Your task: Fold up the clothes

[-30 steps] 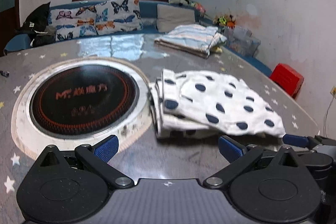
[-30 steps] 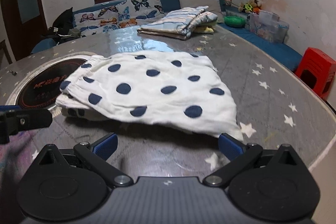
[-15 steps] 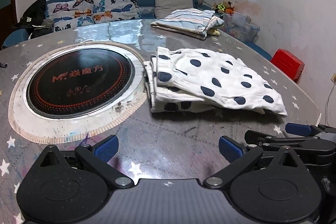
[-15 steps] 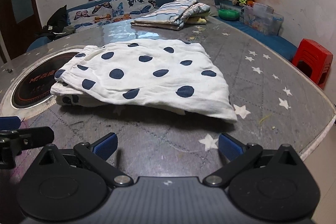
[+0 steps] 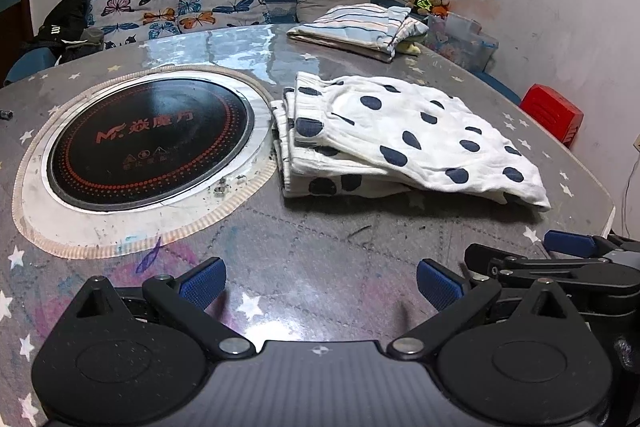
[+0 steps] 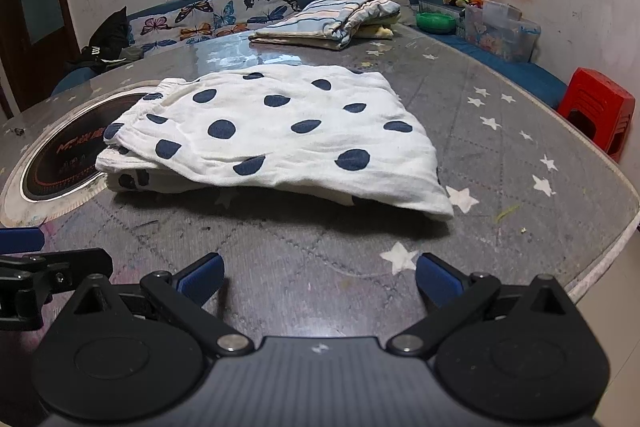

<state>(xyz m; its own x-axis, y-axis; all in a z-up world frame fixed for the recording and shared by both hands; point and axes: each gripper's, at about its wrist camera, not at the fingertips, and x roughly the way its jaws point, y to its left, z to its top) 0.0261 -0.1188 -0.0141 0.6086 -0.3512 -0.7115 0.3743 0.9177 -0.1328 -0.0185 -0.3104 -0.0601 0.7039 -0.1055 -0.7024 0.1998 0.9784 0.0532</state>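
Folded polka-dot garment left on the bench, both hand-held grippers backed away empty.

The white cotton garment with navy polka dots (image 6: 276,131) lies folded in layers on the grey star-patterned bench (image 6: 520,211), its left edge just beside the round black induction cooktop (image 5: 150,139) set into the bench. Compared with a second ago it sits farther from both cameras, with more bare bench in front: the left hand-held gripper (image 5: 320,281) and the right hand-held gripper (image 6: 318,277) have pulled back toward the near edge, jaws spread apart and holding nothing. The cloth's shape is unchanged. I judge this fold finished and released. At the far side a striped folded pile (image 6: 328,19) rests apart, probably the place for finished items, so moving this piece or fetching another garment seems next.
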